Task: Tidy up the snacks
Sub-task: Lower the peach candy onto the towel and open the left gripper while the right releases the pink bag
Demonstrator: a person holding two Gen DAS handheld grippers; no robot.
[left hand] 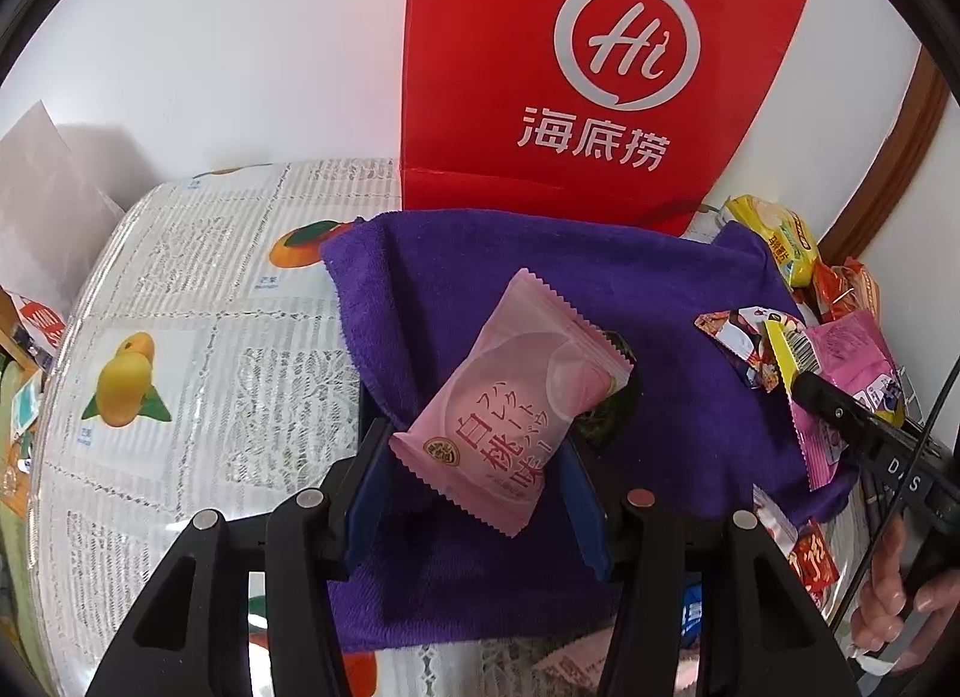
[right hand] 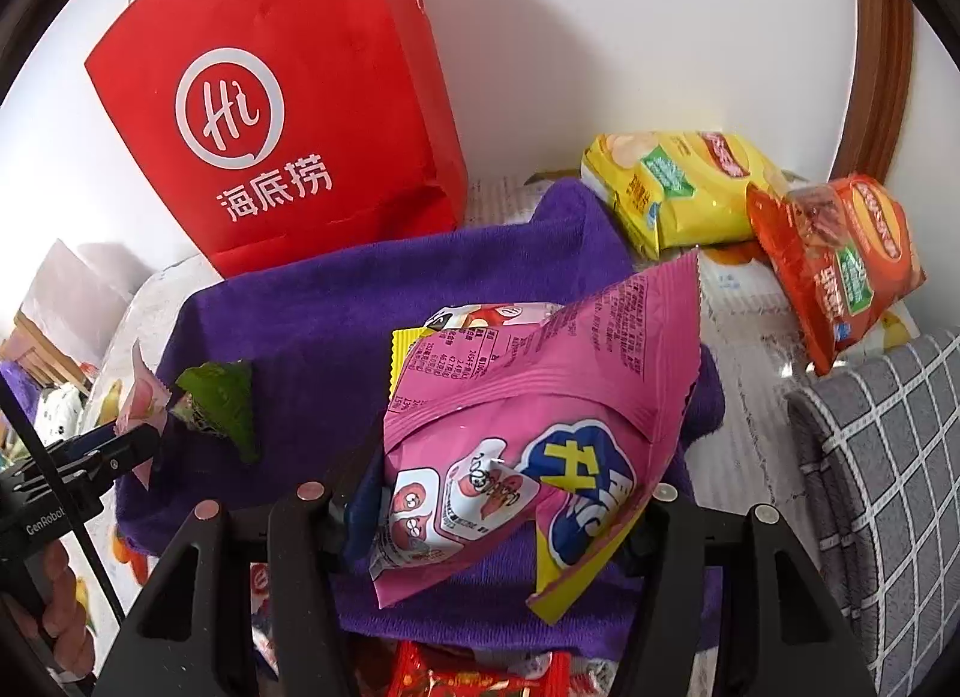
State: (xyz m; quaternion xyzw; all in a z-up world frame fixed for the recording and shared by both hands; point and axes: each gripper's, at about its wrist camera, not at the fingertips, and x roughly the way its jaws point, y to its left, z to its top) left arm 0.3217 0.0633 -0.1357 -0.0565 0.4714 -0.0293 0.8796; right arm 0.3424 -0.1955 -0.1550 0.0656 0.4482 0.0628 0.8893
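Observation:
My left gripper [left hand: 474, 457] is shut on a pale pink peach-flavour packet [left hand: 510, 397], held tilted above a purple towel [left hand: 660, 289]. A dark green packet [left hand: 615, 418] lies on the towel, partly hidden behind the pink one. My right gripper [right hand: 498, 493] is shut on a bright pink snack bag [right hand: 540, 397] with a yellow edge, also over the towel [right hand: 312, 325]. In the right wrist view the left gripper [right hand: 138, 439] shows at the left edge beside the green packet [right hand: 222, 409]. The left wrist view shows the right gripper [left hand: 807, 388] at the right with its bag [left hand: 852, 355].
A red paper bag [left hand: 570, 66] stands against the wall behind the towel. A yellow chip bag [right hand: 672, 187] and an orange one [right hand: 840, 259] lie at the back right. A small wrapped snack [right hand: 474, 319] lies on the towel. A grey checked cushion [right hand: 888, 457] is at the right. A fruit-print tablecloth [left hand: 180, 307] covers the table.

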